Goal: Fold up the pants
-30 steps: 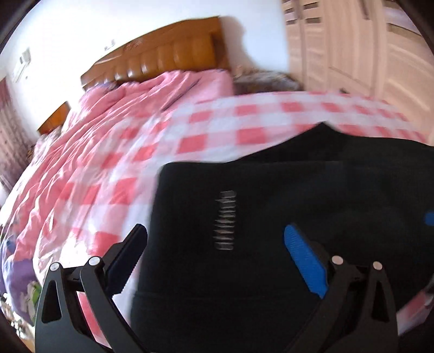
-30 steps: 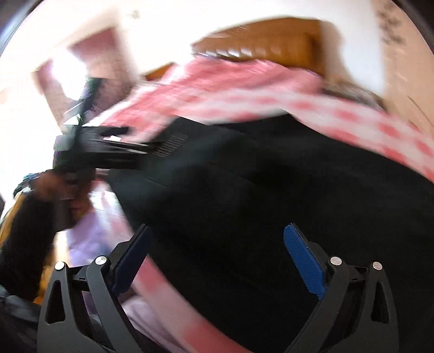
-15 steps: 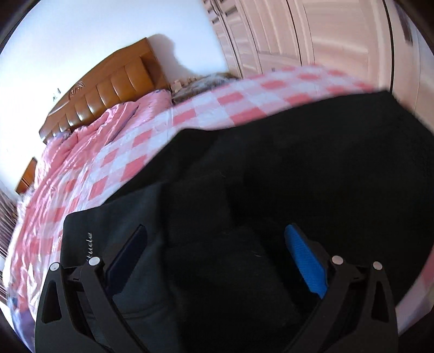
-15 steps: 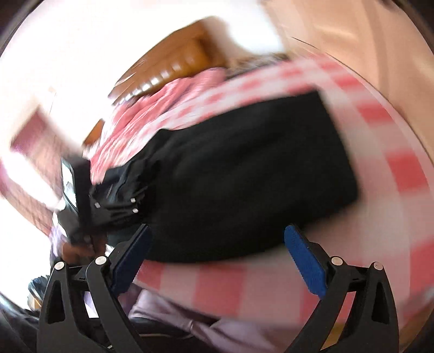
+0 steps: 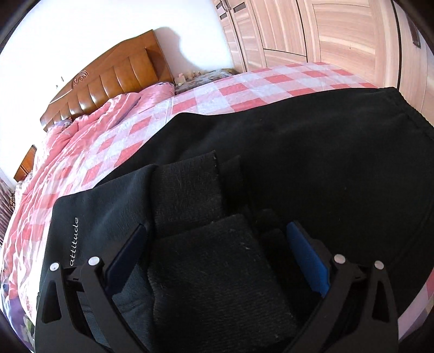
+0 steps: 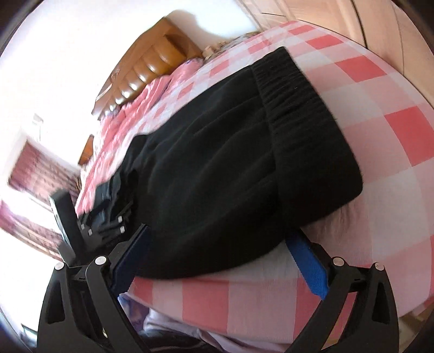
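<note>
Left gripper [image 5: 214,249]: my jaws gape over the ribbed cuffs [image 5: 187,192], lower centre, gripping nothing.
Pants [image 6: 217,168]: black, mid-frame on the checked bed [image 6: 379,152], apparently folded lengthwise.
Right gripper [image 6: 217,260]: released at the near edge.
Remaining: probably the crosswise folds.

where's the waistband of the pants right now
In the right wrist view the elastic waistband is at the upper right, the pants' far end, flat on the pink checked bedspread on the wardrobe side.
</note>
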### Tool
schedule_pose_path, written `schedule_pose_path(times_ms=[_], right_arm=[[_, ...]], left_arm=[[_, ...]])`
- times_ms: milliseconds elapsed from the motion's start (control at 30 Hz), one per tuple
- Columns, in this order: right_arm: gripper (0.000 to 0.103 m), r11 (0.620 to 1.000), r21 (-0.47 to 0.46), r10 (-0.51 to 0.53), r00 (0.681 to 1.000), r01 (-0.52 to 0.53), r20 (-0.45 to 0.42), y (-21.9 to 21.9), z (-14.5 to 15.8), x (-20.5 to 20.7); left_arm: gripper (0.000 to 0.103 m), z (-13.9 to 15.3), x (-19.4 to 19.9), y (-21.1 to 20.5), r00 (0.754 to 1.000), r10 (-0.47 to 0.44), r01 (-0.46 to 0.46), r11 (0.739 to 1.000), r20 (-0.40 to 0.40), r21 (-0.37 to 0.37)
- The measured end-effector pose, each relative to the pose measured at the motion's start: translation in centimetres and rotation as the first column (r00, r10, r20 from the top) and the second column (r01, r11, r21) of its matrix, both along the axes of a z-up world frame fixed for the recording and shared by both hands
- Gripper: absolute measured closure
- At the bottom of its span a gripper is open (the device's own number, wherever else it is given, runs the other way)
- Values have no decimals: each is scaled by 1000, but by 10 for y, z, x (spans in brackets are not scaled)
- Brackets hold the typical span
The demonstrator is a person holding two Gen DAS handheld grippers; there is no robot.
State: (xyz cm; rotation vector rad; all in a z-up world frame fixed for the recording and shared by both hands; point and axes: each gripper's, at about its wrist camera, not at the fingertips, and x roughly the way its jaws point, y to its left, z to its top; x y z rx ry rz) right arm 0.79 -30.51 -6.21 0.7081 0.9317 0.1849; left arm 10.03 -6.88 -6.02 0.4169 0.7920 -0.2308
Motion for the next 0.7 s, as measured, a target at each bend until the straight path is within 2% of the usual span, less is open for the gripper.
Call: schedule_pose_path(times_ms=[100, 267, 333, 433, 500, 567, 600, 633, 667, 700], right_arm=[[7, 999, 29, -39, 999, 39, -2, -5, -4, -3], [8, 990, 15, -142, 990, 142, -17, -8, -2, -11], [4, 990, -23, -138, 990, 137, -16, -3, -2, -5], [4, 984, -90, -155, 988, 154, 2, 5, -1, 3], [4, 983, -60, -176, 984, 176, 10, 2, -3, 3], [6, 979, 21, -203, 978, 202, 43, -8, -8, -4], [21, 976, 27, -219, 975, 217, 46, -12, -9, -8], [45, 971, 28, -237, 971, 236, 36, -16, -12, -11], [49, 966, 63, -255, 966, 252, 41, -21, -16, -14], [61, 957, 125, -268, 962, 261, 47, -26, -24, -17]], left_arm=[[1, 0, 0, 1, 1000, 0, 0, 1000, 4, -6], [1, -1, 1, 2, 1000, 0, 0, 1000, 6, -10], [1, -1, 1, 3, 1000, 0, 1, 1000, 9, -15], [1, -1, 0, 3, 1000, -2, 2, 1000, 10, -19], [1, -1, 0, 4, 1000, -3, 3, 1000, 8, -21], [1, -1, 1, 4, 1000, -6, 6, 1000, 7, -23], [1, -1, 1, 4, 1000, -6, 6, 1000, 7, -25], [1, -1, 1, 4, 1000, -5, 5, 1000, 7, -26], [1, -1, 0, 3, 1000, -4, 5, 1000, 6, -26], [1, -1, 1, 3, 1000, -4, 4, 1000, 5, -26]])
